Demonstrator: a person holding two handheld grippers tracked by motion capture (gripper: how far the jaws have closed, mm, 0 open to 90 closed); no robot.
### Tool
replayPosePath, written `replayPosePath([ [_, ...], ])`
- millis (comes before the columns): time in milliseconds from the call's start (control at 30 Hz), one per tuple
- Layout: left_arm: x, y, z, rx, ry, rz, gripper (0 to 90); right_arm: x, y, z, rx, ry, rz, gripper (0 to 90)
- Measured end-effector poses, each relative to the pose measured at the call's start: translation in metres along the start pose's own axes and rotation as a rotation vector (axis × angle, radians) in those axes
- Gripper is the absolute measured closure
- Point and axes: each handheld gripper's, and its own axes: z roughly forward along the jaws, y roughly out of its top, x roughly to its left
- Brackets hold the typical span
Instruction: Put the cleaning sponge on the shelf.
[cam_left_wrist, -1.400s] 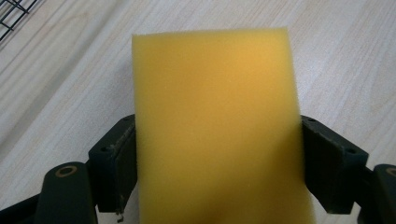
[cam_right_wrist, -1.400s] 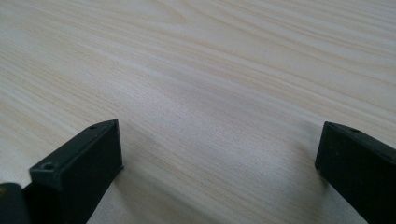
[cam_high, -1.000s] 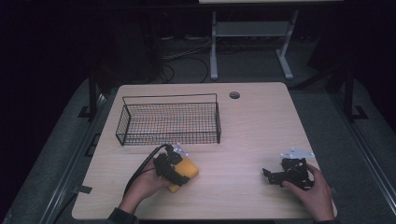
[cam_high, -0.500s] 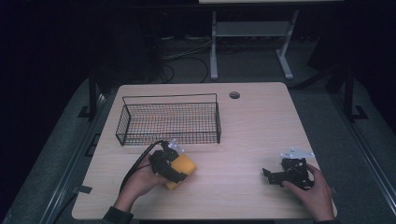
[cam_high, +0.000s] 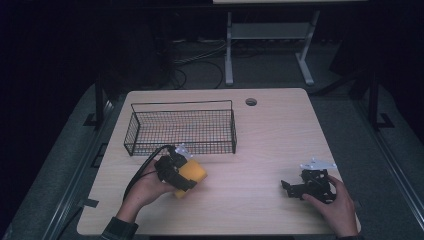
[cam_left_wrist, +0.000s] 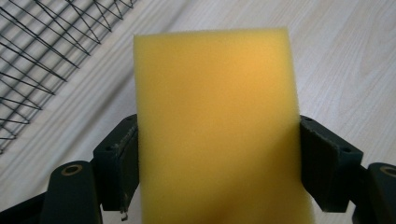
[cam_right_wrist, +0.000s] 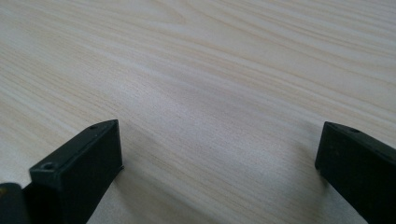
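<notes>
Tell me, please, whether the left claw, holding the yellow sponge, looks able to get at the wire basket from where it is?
Probably yes: the left claw grips the sponge beside the wire basket, whose top is open, with nothing between.

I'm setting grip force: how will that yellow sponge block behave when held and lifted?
The sponge looks like porous foam, so probably light and squashy. The left gripper clamps its sides; its matte surface probably resists slipping. Flat faces shouldn't roll.

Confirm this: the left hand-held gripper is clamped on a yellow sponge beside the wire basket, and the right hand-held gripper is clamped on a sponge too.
Not quite. The right hand-held gripper holds nothing: the right gripper view shows its jaws apart over bare table. The left hand-held gripper does clamp the yellow sponge beside the wire basket.
</notes>
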Motion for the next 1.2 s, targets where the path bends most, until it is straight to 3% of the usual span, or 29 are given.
replayPosePath([
  [667, 0.02, 0.017, -0.031, -0.028, 0.034, -0.003, 23.9, 0.0, 0.0, 0.0, -0.001, 0.001, -0.001, 0.0],
  [1200, 0.043, 0.028, -0.049, -0.034, 0.068, -0.031, 23.9, 0.0, 0.0, 0.0, -0.001, -0.001, -0.003, 0.0],
])
